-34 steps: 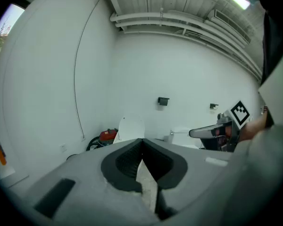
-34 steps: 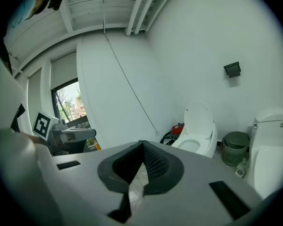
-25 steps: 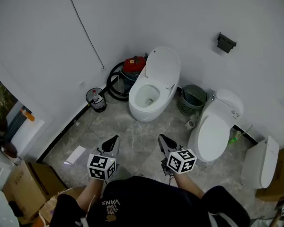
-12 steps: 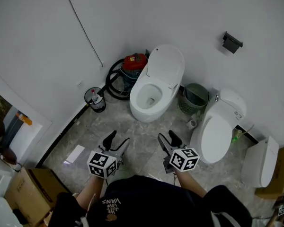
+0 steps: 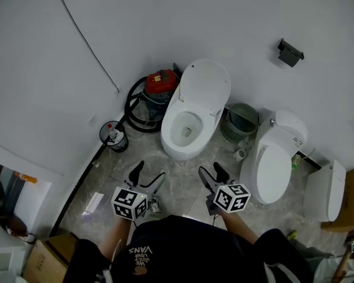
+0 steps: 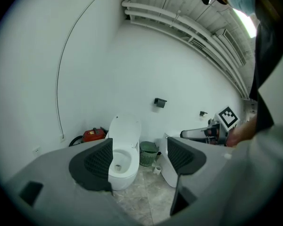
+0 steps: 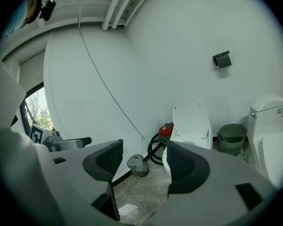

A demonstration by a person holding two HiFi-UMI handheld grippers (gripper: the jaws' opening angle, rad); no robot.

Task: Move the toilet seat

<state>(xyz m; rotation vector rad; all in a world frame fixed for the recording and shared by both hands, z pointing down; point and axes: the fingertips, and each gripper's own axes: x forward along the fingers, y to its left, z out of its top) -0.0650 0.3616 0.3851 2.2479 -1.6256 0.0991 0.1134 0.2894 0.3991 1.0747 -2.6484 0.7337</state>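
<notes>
Floor: grey marbled tile. Along the wall are stood, left to right: a small black bin, a red vacuum cleaner, a white toilet with lid raised, a green basket, and a second toilet, lid shut. A white sheet is laid flat at left.

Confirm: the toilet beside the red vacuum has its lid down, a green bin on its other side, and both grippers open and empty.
Wrong: the head view shows the lid of the toilet beside the red vacuum raised. The green bin is on its other side; left gripper and right gripper are open, empty, having just been opening.
</notes>
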